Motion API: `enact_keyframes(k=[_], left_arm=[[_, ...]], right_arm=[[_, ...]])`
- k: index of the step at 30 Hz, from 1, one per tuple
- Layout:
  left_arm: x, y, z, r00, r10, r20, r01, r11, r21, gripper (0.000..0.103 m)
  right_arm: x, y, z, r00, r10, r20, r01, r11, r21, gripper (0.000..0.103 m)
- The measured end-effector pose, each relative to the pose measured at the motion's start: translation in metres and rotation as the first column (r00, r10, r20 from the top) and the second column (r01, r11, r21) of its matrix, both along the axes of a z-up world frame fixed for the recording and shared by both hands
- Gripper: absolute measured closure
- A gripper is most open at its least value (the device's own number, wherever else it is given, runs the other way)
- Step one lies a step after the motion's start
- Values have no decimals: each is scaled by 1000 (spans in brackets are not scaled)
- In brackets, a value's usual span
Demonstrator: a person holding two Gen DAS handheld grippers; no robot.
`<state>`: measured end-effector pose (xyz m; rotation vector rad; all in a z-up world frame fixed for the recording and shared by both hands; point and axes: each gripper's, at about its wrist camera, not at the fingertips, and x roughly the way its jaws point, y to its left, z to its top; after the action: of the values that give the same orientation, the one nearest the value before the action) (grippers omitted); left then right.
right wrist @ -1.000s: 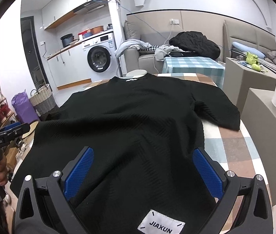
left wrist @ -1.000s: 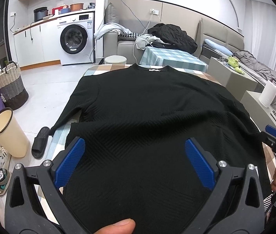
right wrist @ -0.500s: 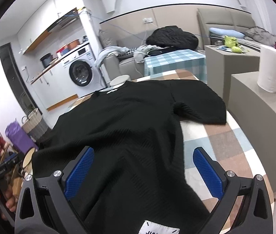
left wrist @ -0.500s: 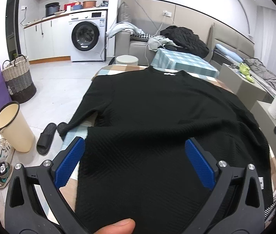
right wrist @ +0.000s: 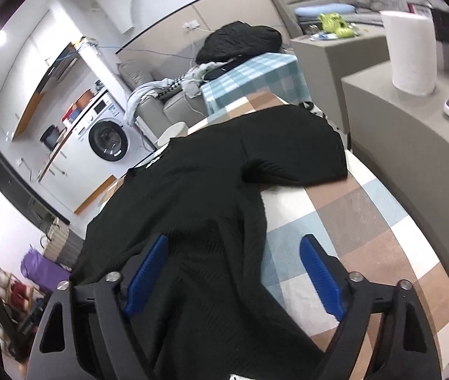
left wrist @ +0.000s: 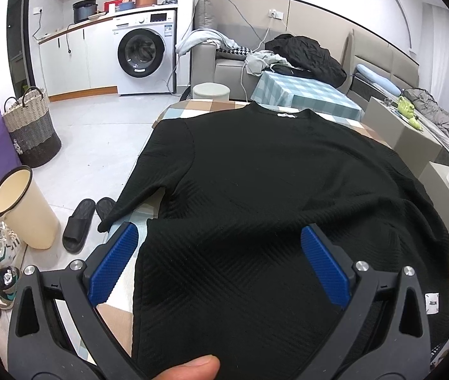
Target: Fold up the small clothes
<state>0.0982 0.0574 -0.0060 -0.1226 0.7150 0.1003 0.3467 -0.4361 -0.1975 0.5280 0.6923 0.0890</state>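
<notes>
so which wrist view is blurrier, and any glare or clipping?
Right wrist view: tilted, motion-smeared at the edges, paper towel roll soft, ceiling light flares top left. Left wrist view: sharp, level; black sweater weave reads clearly, fisheye bends the walls.

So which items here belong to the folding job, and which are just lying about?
Job:
- black top, spread flat
- checked table under it
- left tool, open over the hem
- right tool, closing, hem between its pads

Lying about:
- slippers
- cream bin
- woven basket
- paper roll
</notes>
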Motion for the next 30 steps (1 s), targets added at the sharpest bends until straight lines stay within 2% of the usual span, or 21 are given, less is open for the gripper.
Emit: enact_keyframes(k=[10, 13, 17, 24, 30], left_arm=[[31, -4, -9, 999, -34, -21, 33, 999, -23, 1], [43, -7, -12, 999, -37, -32, 36, 999, -22, 1], [52, -6, -18, 999, -34, -42, 34, 999, -17, 1], [60, -5, -28, 998, -29, -59, 27, 999, -23, 1], [68, -9, -34, 997, -33, -68, 32, 999, -20, 1]], right_arm=[[39, -39, -15, 986, -145, -85, 154, 981, 113, 18], [53, -53, -23, 977, -178, -115, 195, 969, 153, 21], [66, -61, -26, 970, -204, -130, 220, 967, 128, 21], [84, -84, -42, 949, -269, -163, 293, 943, 154, 22], [97, -97, -48, 935, -311, -173, 338, 927, 159, 33]])
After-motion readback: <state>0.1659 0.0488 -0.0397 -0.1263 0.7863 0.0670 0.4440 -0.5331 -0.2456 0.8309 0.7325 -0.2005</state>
